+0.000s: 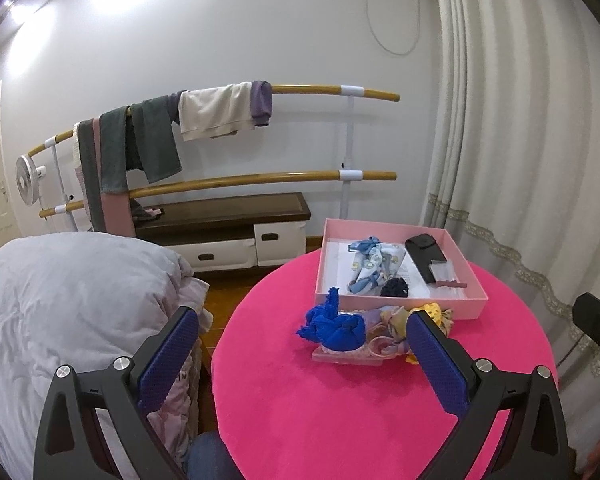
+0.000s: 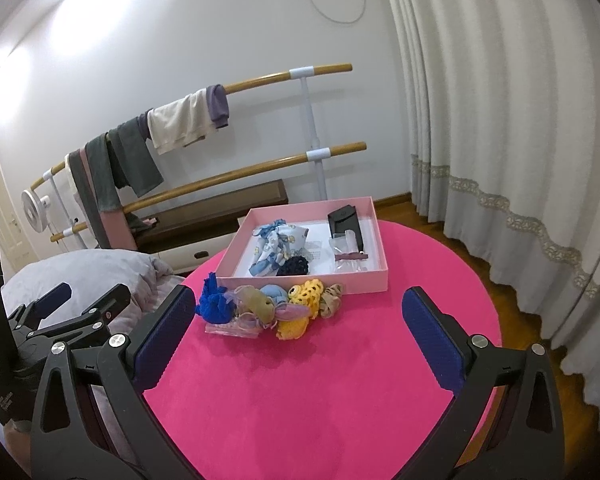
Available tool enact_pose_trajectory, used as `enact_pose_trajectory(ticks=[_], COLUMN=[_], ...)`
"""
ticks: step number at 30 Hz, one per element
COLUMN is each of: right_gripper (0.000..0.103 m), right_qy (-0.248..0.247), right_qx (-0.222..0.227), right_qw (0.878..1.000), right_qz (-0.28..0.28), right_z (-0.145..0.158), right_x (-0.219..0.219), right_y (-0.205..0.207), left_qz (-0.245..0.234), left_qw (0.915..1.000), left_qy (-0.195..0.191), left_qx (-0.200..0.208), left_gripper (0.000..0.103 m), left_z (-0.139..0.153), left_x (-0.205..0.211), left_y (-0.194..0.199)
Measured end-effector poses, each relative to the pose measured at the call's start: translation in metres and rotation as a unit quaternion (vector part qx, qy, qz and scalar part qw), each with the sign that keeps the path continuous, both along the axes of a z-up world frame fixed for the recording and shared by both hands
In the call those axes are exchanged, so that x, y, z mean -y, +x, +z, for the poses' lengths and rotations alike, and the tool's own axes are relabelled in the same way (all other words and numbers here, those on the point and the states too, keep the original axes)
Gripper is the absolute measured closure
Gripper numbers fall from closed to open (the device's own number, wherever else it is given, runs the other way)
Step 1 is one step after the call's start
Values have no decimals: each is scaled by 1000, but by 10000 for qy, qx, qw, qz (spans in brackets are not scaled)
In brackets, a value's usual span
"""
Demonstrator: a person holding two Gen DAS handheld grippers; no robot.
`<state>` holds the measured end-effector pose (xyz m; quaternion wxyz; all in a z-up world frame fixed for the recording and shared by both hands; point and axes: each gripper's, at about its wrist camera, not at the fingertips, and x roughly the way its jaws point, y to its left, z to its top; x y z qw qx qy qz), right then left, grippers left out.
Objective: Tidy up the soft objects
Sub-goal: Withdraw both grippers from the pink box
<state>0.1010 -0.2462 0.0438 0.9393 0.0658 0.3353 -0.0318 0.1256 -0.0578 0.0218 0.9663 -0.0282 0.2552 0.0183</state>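
A pile of soft hair scrunchies lies on the round pink table (image 2: 300,380) in front of a pink box (image 2: 364,280): a blue one (image 2: 216,306), a beige-lilac one (image 2: 256,302), yellow crochet ones (image 2: 306,294). They show in the left wrist view too, the blue one (image 1: 336,326) nearest. The box (image 1: 400,300) holds a patterned cloth pouch (image 2: 278,246), a dark scrunchie (image 2: 294,266), a black case (image 2: 344,220) and a clear packet. My left gripper (image 1: 300,354) is open and empty, short of the pile. My right gripper (image 2: 300,324) is open and empty, just before the pile.
A grey duvet (image 1: 72,300) lies left of the table. Behind stand a wooden double rail (image 1: 260,178) hung with towels, a low dark bench with white drawers (image 1: 228,232) and a small fan (image 1: 26,178). Curtains (image 2: 500,140) hang at the right. The left gripper shows at the right view's left edge (image 2: 60,316).
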Motion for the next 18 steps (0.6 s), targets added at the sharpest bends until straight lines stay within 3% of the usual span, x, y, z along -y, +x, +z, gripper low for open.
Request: enact_pose_trajectory(ticks=[11,18], right_gripper=[0,0], right_qy=[-7,-6], right_qx=[-20,-311], right_qw=[10000,9995], right_qz=[-57,-82], right_z=[-2,-21], right_x=[6,11], right_y=[3,18], left_qz=[55,20], left_qw=[9999,9998], left_qy=[-44,30], left_qx=[101,-208], left_gripper=[0,0], left_z=[-8,-35], left_x=[-9,-18], left_y=[1,22])
